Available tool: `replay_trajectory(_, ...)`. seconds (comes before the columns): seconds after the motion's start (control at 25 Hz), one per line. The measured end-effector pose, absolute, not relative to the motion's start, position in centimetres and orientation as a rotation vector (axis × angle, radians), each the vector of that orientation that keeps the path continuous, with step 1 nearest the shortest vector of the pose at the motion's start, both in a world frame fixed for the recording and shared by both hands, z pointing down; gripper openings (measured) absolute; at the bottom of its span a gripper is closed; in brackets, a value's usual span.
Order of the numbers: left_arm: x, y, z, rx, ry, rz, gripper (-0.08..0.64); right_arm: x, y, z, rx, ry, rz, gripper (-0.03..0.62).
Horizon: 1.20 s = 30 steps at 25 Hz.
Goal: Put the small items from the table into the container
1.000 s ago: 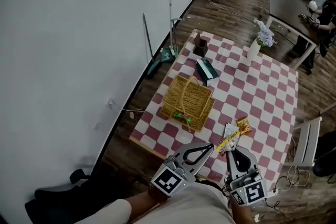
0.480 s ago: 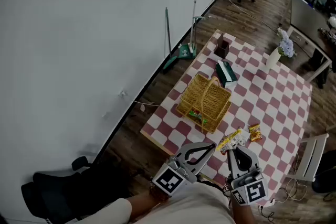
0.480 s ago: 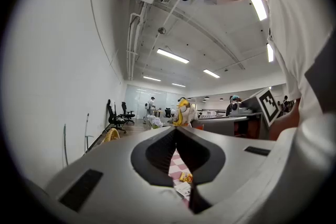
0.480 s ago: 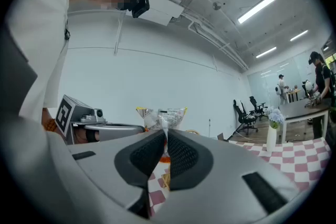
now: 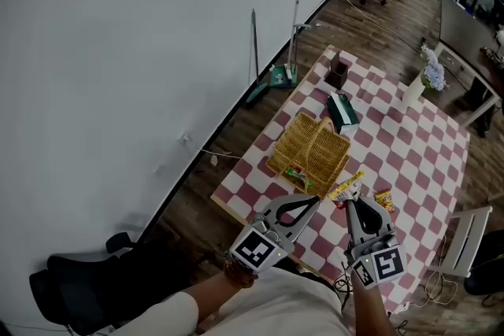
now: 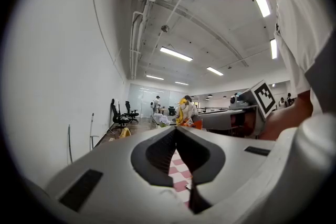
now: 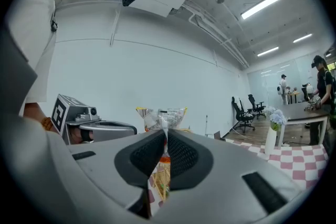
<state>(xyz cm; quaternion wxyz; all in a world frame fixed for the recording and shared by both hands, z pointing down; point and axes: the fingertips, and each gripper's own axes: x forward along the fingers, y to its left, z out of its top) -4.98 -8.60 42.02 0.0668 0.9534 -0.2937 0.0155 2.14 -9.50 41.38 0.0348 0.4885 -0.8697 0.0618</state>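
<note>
right gripper (image 5: pixel 350 202): pinching a crinkly yellow plastic snack packet (image 5: pixel 346 189), right beside the woven wicker basket (image 5: pixel 293 131)
left gripper (image 5: pixel 316 202): jaws pressed together, empty, near basket too

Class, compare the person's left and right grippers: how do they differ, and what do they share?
The left gripper has its jaws closed on nothing; the right gripper has its jaws clamped on a yellow snack packet. The left gripper points at the near corner of the wicker basket; the right gripper points just beside it. Both are held over the checked table.
</note>
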Motion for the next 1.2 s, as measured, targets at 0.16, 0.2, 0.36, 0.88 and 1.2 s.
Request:
replay_trajectory(0.16, -5.2, -9.8, 43.1, 2.894, -0.877, 0.065, 0.011, 2.2, -12.0, 42.8, 1.477, -2.63, 0.216, 0.04)
replay_trajectory(0.2, -5.2, -10.0, 43.5, 2.902, -0.873, 0.076, 0.012, 2.2, -12.6, 43.2, 1.472, -2.619, 0.221, 0.04)
replay_trajectory(0.36, -4.9, -11.0, 44.9, 2.898, -0.862, 0.109, 0.012, 2.1, -15.0, 46.0, 1.429, -2.565, 0.238, 0.04)
replay_trajectory(0.88, -3.7, -14.6, 49.2, 2.937, -0.842, 0.193, 0.012, -0.8, -20.3, 54.2, 1.207, -2.345, 0.332, 0.04)
replay_trajectory(1.2, -3.5, -16.7, 52.3, 2.885, -0.879, 0.266, 0.012, -1.1, -22.3, 57.8, 1.091, -2.206, 0.282, 0.04)
